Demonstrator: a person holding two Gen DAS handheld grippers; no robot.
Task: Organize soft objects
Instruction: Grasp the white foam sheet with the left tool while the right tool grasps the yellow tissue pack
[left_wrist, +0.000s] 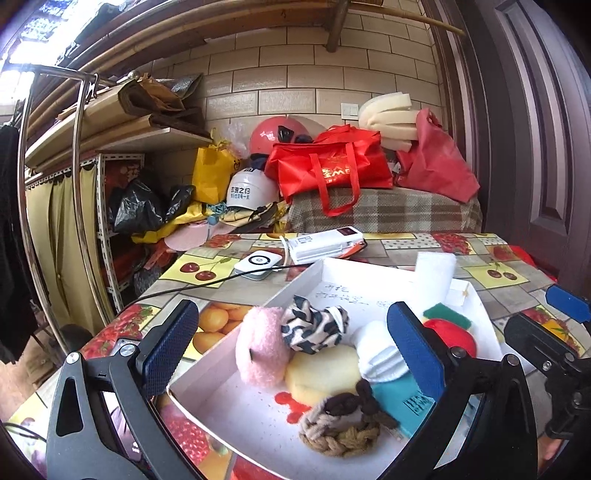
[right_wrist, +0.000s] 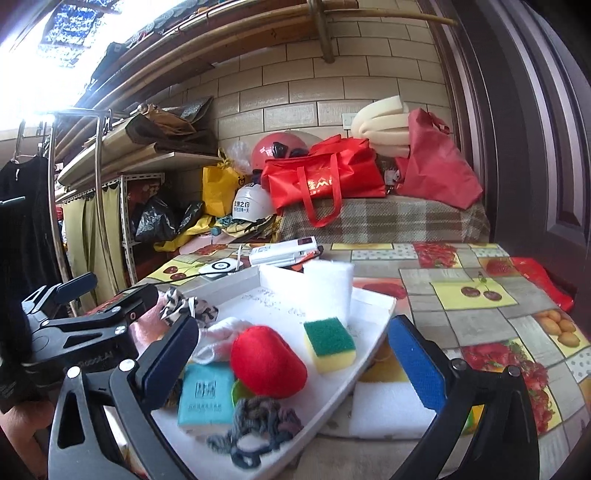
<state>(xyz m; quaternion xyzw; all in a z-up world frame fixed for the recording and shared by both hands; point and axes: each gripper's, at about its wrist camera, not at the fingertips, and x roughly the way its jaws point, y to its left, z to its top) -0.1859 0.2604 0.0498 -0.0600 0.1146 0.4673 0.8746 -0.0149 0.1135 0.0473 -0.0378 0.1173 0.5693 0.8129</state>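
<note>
I am holding both tongs spread wide and empty over the white tray (left_wrist: 207, 373), with nothing between the pads of either. Nearest my left tongs (left_wrist: 295, 354), at six o'clock in the tray, a braided hair tie (left_wrist: 340, 432) is lying against a teal block (left_wrist: 395, 402). Just beyond, a pale yellow sponge (left_wrist: 321, 373) is sitting in the middle, with a pink fluffy roll (left_wrist: 258, 343) at nine o'clock and a black-and-white scrunchie (left_wrist: 314, 325) at eleven.

Before my right tongs (right_wrist: 291, 358), a red plush ball (right_wrist: 266, 363) is resting, and a green-topped sponge (right_wrist: 328, 343) is sitting just beyond it at one o'clock. At the far end, a white foam block (right_wrist: 325, 288) is standing upright.

I judge the soft things are all gathered in the tray, so I am either finishing or choosing the next piece. Any further grasp is calling for a gentle squeeze, since everything here will give.
</note>
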